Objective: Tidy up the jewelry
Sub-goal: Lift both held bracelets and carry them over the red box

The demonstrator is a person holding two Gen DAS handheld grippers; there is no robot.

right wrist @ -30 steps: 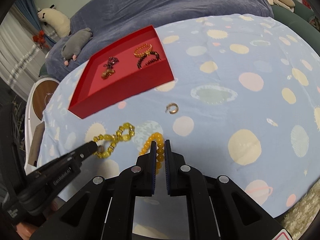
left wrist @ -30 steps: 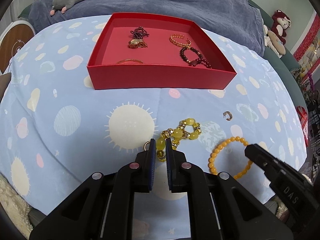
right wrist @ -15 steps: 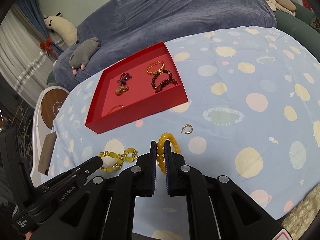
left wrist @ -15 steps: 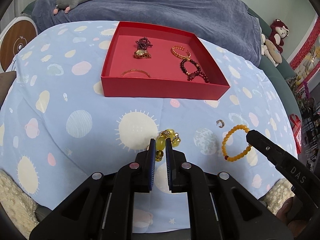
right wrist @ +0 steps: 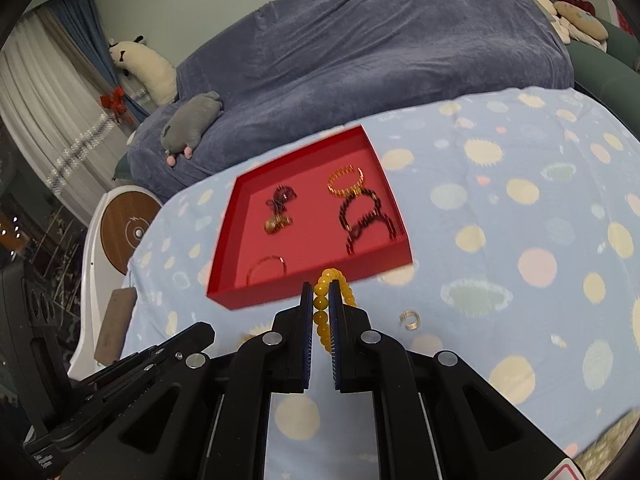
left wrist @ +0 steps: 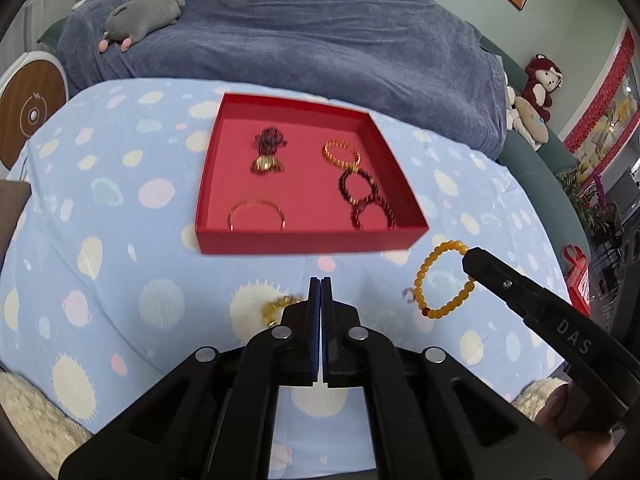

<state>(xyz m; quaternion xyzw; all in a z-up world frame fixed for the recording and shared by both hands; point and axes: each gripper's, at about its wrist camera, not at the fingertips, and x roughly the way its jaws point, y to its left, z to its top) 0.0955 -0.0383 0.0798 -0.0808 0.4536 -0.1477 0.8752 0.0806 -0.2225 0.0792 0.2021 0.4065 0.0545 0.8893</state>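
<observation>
My right gripper (right wrist: 321, 298) is shut on an orange bead bracelet (right wrist: 325, 307) and holds it in the air just before the red tray (right wrist: 384, 268); it also shows in the left wrist view (left wrist: 468, 258) with the bracelet (left wrist: 424, 276) hanging from it. My left gripper (left wrist: 320, 282) is shut with nothing between its fingers; the yellow bead bracelet (left wrist: 276, 308) lies blurred on the cloth just below and left of its tips. The tray (left wrist: 304, 244) holds several bracelets. A small gold ring (right wrist: 409, 319) lies on the cloth.
The table has a blue spotted cloth (left wrist: 120, 280). A sofa under a dark blue cover (left wrist: 320, 40) stands behind it, with a grey plush toy (left wrist: 144, 12). A white and wood round device (right wrist: 124, 232) stands at the left.
My right gripper has lifted the orange bracelet off the cloth toward the tray. My left gripper has risen and closed fully; the yellow bracelet has slipped out and lies below its tips.
</observation>
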